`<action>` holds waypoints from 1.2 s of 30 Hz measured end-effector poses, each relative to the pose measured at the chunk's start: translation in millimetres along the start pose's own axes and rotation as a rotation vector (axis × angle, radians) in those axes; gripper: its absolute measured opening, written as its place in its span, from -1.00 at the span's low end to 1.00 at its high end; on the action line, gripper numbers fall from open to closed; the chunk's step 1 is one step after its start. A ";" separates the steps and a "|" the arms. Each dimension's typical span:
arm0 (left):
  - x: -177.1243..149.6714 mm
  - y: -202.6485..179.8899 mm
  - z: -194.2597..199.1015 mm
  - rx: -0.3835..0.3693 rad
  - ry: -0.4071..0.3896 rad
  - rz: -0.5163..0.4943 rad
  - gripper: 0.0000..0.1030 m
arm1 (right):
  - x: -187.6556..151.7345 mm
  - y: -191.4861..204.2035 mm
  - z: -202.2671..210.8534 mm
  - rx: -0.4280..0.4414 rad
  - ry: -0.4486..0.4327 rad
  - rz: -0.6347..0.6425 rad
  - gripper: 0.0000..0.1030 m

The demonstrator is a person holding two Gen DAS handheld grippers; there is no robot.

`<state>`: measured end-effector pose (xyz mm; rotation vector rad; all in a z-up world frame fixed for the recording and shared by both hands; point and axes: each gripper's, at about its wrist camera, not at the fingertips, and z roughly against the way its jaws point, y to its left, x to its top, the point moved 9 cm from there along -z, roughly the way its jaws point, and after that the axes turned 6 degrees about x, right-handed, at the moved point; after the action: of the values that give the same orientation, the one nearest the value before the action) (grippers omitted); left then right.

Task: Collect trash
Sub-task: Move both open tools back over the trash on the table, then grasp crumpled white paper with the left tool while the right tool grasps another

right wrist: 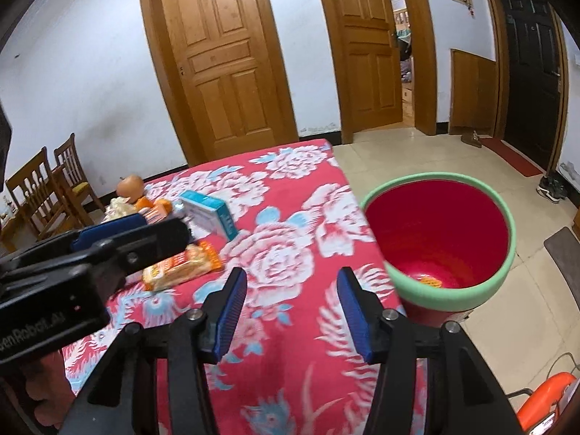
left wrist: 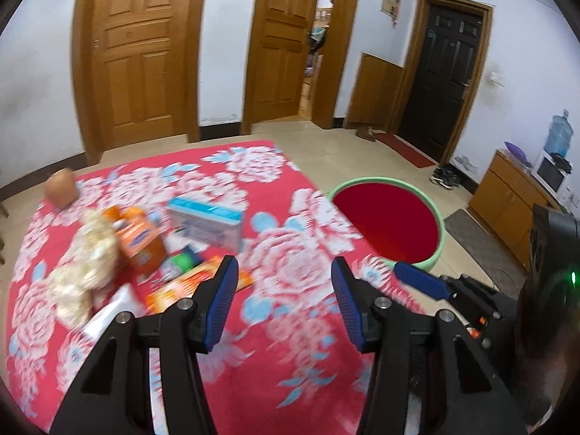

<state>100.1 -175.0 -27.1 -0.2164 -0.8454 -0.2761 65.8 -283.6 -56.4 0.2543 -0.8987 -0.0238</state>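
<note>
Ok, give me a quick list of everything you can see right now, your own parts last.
table: one, red flowered cloth, centre
bin: one, red with green rim, on the floor right of the table; something orange at its bottom
box: one, white and blue, on the table
snack packet: one, orange, near the box
orange carton: one, left of the box
popcorn: one pale heap, far left
onion: one, brown, far corner
chairs: two, wooden, by the wall
left tool: open, empty
right tool: open, empty
</note>
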 end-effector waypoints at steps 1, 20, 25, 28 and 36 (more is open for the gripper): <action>-6.2 9.3 5.4 0.017 0.001 0.002 0.03 | -1.6 5.4 -0.9 0.009 0.001 0.002 0.08; -75.3 147.3 75.7 0.251 -0.022 0.219 0.03 | -10.1 86.5 -16.4 0.125 0.032 0.089 0.29; -84.5 167.9 76.8 0.298 -0.034 0.244 0.03 | -9.1 107.0 -22.5 0.151 0.045 0.138 0.31; -79.1 174.3 75.2 0.291 -0.053 0.253 0.03 | -6.3 119.2 -28.1 0.161 0.055 0.170 0.31; -55.4 199.8 36.7 0.282 -0.010 0.294 0.03 | 13.3 146.6 -51.1 0.212 0.071 0.240 0.38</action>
<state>104.1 32.8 -61.3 -0.0761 -0.8401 0.1194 101.1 -132.4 -43.0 0.3410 -0.8564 0.3023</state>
